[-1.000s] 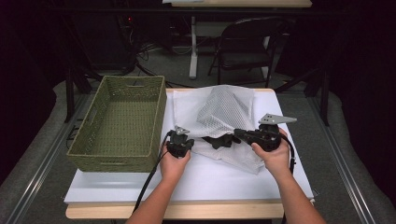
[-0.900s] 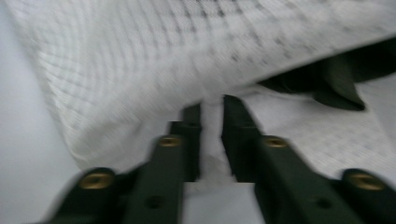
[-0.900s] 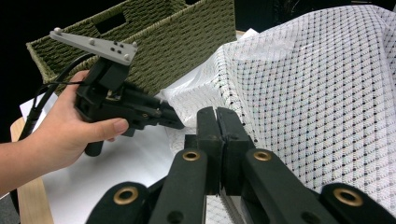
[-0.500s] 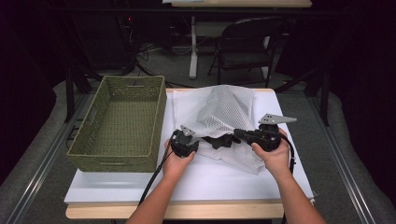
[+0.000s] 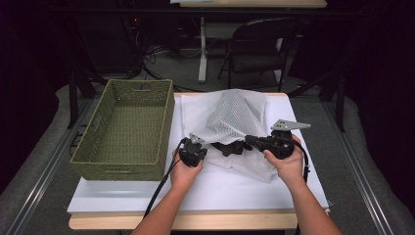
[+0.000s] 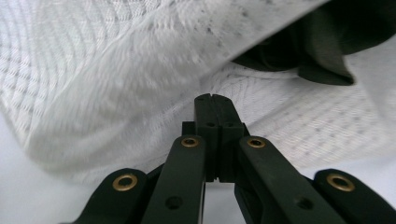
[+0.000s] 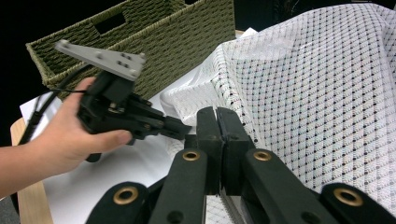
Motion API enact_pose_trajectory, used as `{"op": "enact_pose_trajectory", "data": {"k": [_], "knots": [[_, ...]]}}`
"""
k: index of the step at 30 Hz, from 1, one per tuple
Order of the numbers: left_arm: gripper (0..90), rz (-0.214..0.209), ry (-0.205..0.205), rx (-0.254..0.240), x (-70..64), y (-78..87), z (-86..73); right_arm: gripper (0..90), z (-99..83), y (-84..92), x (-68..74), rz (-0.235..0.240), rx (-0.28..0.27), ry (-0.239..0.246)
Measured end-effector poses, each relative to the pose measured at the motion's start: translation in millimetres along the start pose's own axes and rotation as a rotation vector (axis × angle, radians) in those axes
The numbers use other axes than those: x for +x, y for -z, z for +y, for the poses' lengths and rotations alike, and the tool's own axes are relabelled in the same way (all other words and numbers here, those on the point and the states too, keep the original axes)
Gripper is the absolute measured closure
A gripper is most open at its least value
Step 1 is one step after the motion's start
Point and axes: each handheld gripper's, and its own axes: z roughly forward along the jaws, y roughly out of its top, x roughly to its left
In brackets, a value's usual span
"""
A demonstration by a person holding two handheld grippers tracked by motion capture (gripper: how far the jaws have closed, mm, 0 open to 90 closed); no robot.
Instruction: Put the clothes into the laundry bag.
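Observation:
A white mesh bag (image 5: 235, 115) lies tented on the white table (image 5: 220, 188), with a dark garment (image 5: 230, 148) at its mouth. My right gripper (image 5: 249, 140) points left and is shut on the bag's edge, with the mesh (image 7: 317, 84) draping away from its jaws (image 7: 217, 114). My left gripper (image 5: 209, 147) points right at the bag's mouth. Its jaws have just been closing and now stand shut (image 6: 215, 100), the tip against the lower mesh layer (image 6: 116, 70), and I see no fabric between them. The dark garment (image 6: 308, 46) shows beyond. The left gripper (image 7: 183, 129) also shows from the right gripper view, held in a hand.
A green woven basket (image 5: 117, 169) stands at the table's left, its wall (image 7: 154, 42) close behind the left hand. Bare table lies in front of both hands. A dark chair (image 5: 259, 49) and desk legs stand beyond the far edge.
My left gripper has shifted slightly right, up to the bag's mouth. The right gripper and the tented bag have stayed in place.

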Motion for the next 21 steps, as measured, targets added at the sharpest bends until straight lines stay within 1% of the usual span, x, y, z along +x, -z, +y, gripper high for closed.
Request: {"op": "enact_pose_trajectory", "data": {"k": [5, 6, 7, 9, 11, 13, 16, 18, 21], "knots": [[90.0, -0.013, -0.014, -0.026, -5.5, 21.0, -2.1, 89.0, 0.2, 0.7, 0.7, -0.005, 0.008, -0.001], [90.0, -0.018, -0.02, -0.028, -7.1, 25.0, -2.6, 89.0, 0.3, 0.8, 0.1, -0.005, 0.003, 0.005], [90.0, -0.01, -0.028, -0.036, -9.4, 28.1, -3.5, 89.0, 0.5, 1.3, -0.4, -0.006, 0.002, 0.01], [90.0, -0.011, -0.048, -0.032, -12.3, 34.3, -5.1, 89.1, 0.8, 3.1, -0.4, -0.01, -0.001, -0.002], [90.0, -0.014, -0.045, -0.042, -13.5, 41.4, -7.7, 89.0, 1.2, 4.2, -1.7, -0.012, -0.008, -0.003], [90.0, -0.022, -0.036, -0.064, -12.6, 48.6, -9.6, 89.0, 1.4, 5.5, -2.2, -0.014, -0.007, -0.007], [90.0, -0.037, -0.011, -0.096, -11.2, 60.2, -13.3, 89.1, 1.3, 6.1, -2.9, -0.016, -0.01, -0.009], [90.0, -0.045, 0.005, -0.094, -10.9, 65.3, -18.7, 89.0, 1.5, 6.3, -3.3, -0.017, -0.011, -0.006], [90.0, -0.035, 0.004, -0.086, -12.2, 69.4, -29.9, 89.1, 2.1, 7.4, -3.3, -0.018, -0.015, -0.001]]}}
